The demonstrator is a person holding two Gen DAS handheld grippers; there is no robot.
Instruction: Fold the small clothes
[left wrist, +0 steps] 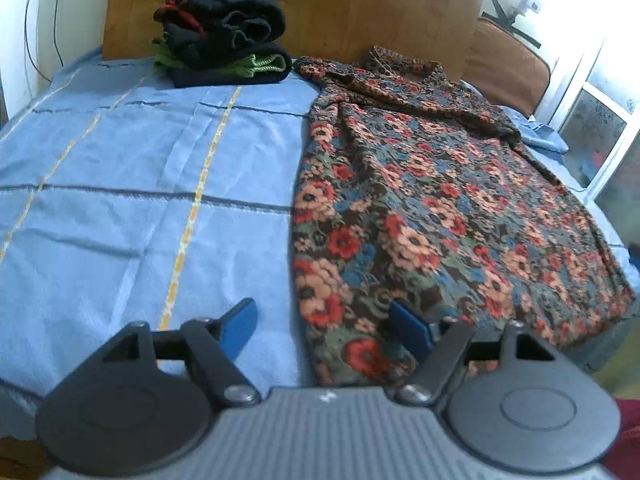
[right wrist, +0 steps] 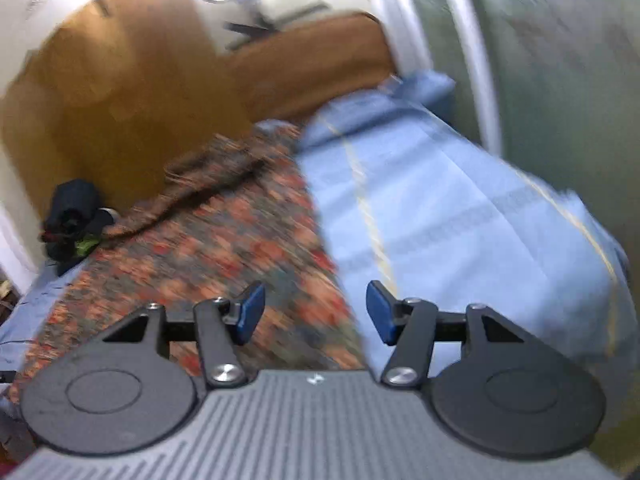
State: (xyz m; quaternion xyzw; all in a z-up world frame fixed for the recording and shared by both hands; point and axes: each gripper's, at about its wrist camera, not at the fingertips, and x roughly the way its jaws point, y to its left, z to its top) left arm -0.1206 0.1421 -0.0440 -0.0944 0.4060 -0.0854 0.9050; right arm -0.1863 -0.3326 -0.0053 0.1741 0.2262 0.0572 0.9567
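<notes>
A floral garment (left wrist: pixel 432 208) with red, orange and blue flowers lies spread flat on the blue bed sheet (left wrist: pixel 132 184), collar at the far end. My left gripper (left wrist: pixel 324 328) is open over its near left hem corner, one pad over the sheet, the other over the cloth. In the blurred right wrist view the same garment (right wrist: pixel 208 248) lies left of centre. My right gripper (right wrist: pixel 316 312) is open and empty above its right edge, where cloth meets the sheet (right wrist: pixel 440 216).
A pile of dark, green and red clothes (left wrist: pixel 224 44) sits at the far left by the wooden headboard (left wrist: pixel 320 8); it also shows in the right wrist view (right wrist: pixel 74 220). A brown cushion (left wrist: pixel 508 68) lies far right. A window (left wrist: pixel 596 128) is to the right.
</notes>
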